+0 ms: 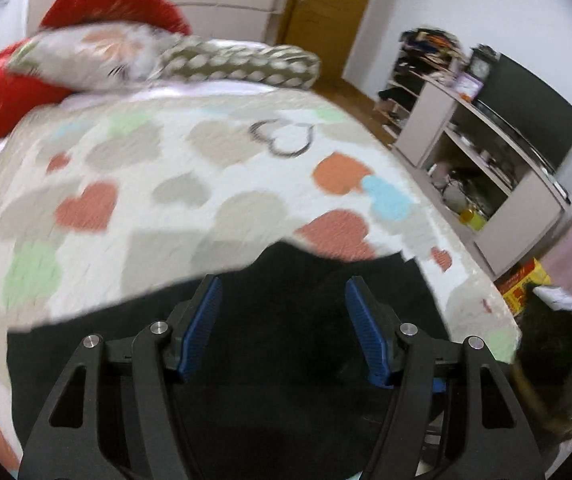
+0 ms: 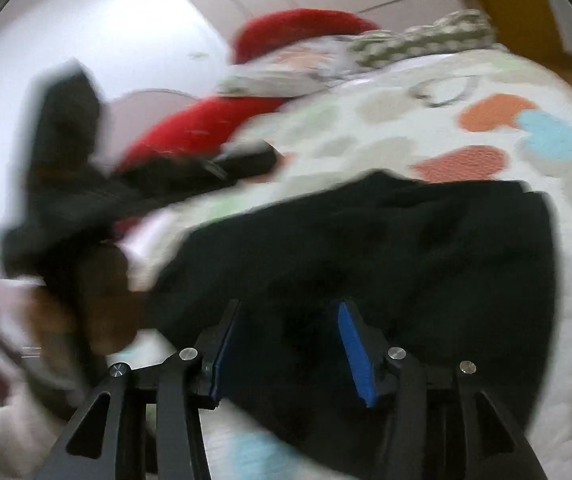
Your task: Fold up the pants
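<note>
Both tools spread apart, gripping nothing: left tool, right tool. Black pants bunched on heart-print bedspread, directly under and ahead of both. Risk: pinching several bunched layers together, giving skewed fold. Frames motion-blurred.

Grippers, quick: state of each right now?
Left gripper: open, empty, over the black pants.
Right gripper: open, empty, over the pants.
</note>
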The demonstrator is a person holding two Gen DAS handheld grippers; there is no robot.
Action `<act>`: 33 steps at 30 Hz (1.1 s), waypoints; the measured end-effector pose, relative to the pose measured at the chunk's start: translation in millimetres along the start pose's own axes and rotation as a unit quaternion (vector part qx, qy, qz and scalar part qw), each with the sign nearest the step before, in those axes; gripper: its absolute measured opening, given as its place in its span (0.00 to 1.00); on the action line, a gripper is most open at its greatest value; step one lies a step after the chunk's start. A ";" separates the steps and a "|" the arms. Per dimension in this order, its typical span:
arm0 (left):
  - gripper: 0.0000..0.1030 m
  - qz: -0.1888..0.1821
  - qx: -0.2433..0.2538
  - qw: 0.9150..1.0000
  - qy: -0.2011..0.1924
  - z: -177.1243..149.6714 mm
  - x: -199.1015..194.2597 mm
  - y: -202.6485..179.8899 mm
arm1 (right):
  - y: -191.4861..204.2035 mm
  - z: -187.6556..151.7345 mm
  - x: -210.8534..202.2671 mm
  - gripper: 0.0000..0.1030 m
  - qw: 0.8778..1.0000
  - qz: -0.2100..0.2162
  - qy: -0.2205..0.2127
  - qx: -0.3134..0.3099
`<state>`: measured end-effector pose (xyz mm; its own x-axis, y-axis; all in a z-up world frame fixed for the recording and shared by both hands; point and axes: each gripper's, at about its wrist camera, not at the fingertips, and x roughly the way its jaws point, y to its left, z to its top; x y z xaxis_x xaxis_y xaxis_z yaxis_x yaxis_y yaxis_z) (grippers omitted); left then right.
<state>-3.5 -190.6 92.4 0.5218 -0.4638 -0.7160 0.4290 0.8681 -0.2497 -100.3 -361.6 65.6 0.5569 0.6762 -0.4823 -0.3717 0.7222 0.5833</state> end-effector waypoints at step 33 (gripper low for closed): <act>0.63 0.027 -0.032 0.998 0.040 -54.3 16.7 9.4 | -9.1 -0.7 -18.9 0.10 0.994 -0.090 -0.008 -0.069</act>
<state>-30.8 -180.6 42.7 0.4818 -0.4026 -0.7783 0.3518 0.9024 -0.2490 -108.0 -380.9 69.0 0.6347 0.5334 -0.5592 -0.3633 0.8446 0.3932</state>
